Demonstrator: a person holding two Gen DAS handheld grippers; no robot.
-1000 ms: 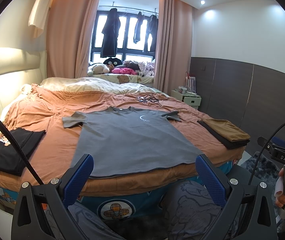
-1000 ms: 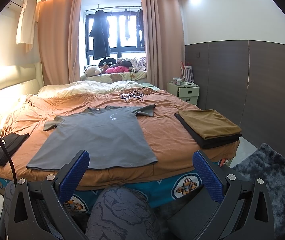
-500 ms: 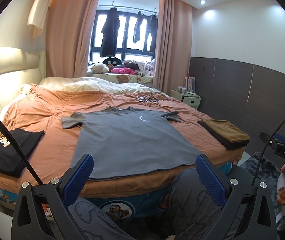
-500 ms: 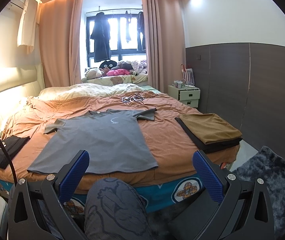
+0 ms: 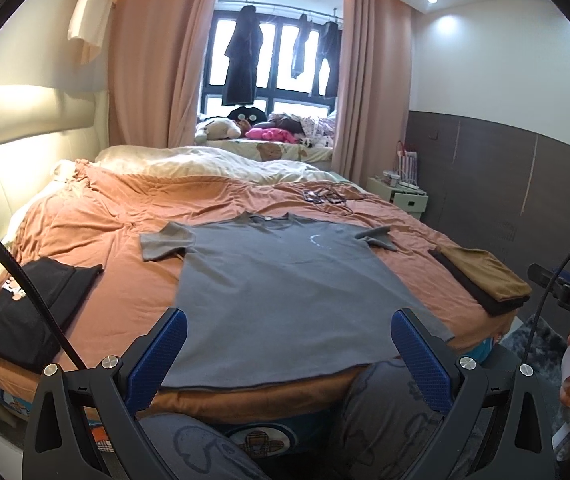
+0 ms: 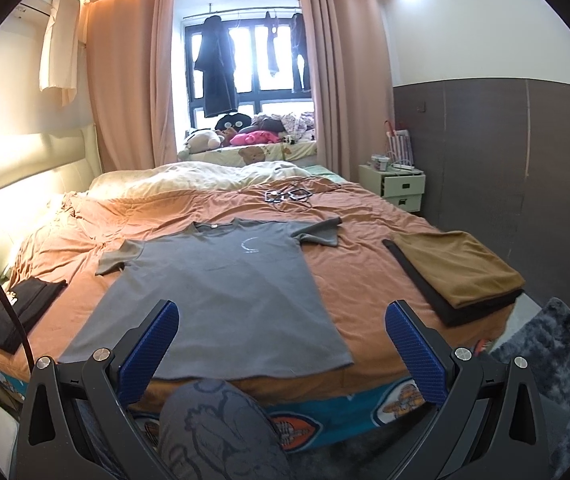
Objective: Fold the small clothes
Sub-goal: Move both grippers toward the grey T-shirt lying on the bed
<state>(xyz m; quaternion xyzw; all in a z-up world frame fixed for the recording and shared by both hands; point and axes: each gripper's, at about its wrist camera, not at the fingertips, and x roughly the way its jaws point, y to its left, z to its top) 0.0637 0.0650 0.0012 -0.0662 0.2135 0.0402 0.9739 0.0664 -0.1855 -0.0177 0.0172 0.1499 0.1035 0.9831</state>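
T-shirt (image 5: 285, 296) lies mid-bed (image 5: 97, 216), folded stacks left (image 5: 29, 312) and right (image 5: 485, 280).

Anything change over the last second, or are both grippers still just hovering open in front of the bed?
Little changed. Both views drift slightly closer to the bed and the person's knees shift below. The left gripper and right gripper stay open, holding nothing. The gray T-shirt still lies flat and unfolded; the brown-and-black folded pile hasn't moved.

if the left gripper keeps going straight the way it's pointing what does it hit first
Probably the flat grey cotton T-shirt on the orange bedsheet; the open left gripper aims over its near hem, though depth is uncertain.
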